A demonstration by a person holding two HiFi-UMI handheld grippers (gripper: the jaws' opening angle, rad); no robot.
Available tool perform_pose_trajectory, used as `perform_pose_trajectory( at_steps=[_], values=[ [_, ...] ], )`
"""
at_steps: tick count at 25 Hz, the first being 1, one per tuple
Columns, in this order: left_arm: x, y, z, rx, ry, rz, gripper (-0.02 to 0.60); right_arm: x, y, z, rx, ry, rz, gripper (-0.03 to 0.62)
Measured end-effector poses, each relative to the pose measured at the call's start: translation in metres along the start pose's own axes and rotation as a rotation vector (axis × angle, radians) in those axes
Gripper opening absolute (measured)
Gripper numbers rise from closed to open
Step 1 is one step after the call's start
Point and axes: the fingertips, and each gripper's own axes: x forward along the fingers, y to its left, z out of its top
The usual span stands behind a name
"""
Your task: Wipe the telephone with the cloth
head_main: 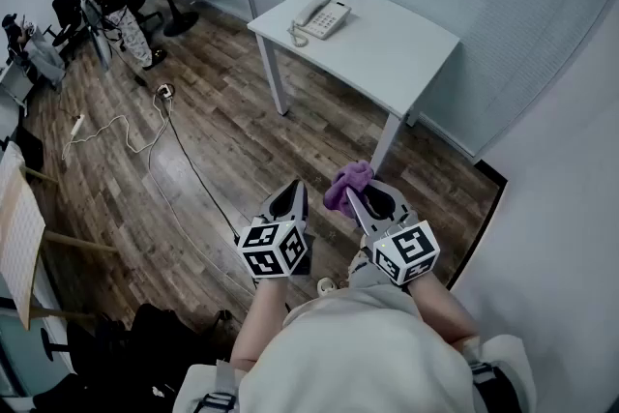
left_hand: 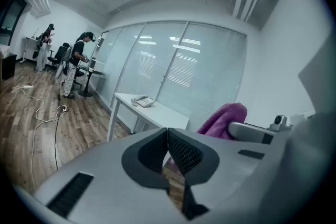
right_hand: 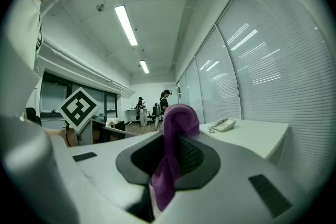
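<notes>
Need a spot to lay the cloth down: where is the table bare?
The white table is bare from the telephone across to its right end. Only the left end is taken, by the telephone and its coiled cord.

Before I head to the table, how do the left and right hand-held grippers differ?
The right grey hand-held gripper is shut on the bunched purple cloth; the left grey hand-held gripper is shut on nothing. The left's ribbed pads meet each other, while the right's are kept apart by fabric that bulges past its tips. Shared: both point toward the white table with the pale corded telephone, well short of it.
</notes>
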Motion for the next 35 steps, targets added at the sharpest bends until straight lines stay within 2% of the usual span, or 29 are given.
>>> perform_pose_trajectory(
  at_steps=[10, 20, 25, 32, 35],
  values=[
    [0.003, -0.008, -0.002, 0.012, 0.017, -0.025, 0.021, 0.001, -0.001, 0.001, 0.022, -0.01, -0.01, 0.066],
    [-0.005, 0.01, -0.006, -0.012, 0.02, -0.019, 0.021, 0.006, 0.015, -0.001, 0.027, -0.008, -0.01, 0.066],
    [0.006, 0.014, -0.009, -0.022, 0.041, -0.02, 0.021, 0.014, 0.004, 0.0, 0.044, -0.007, -0.01, 0.066],
    [0.042, 0.028, -0.005, -0.029, 0.064, 0.018, 0.021, 0.047, -0.019, -0.01, 0.046, 0.03, 0.062, 0.066],
    [0.062, 0.034, 0.008, -0.014, 0.061, 0.028, 0.021, 0.068, -0.034, -0.006, 0.051, 0.025, 0.093, 0.066]
  ],
)
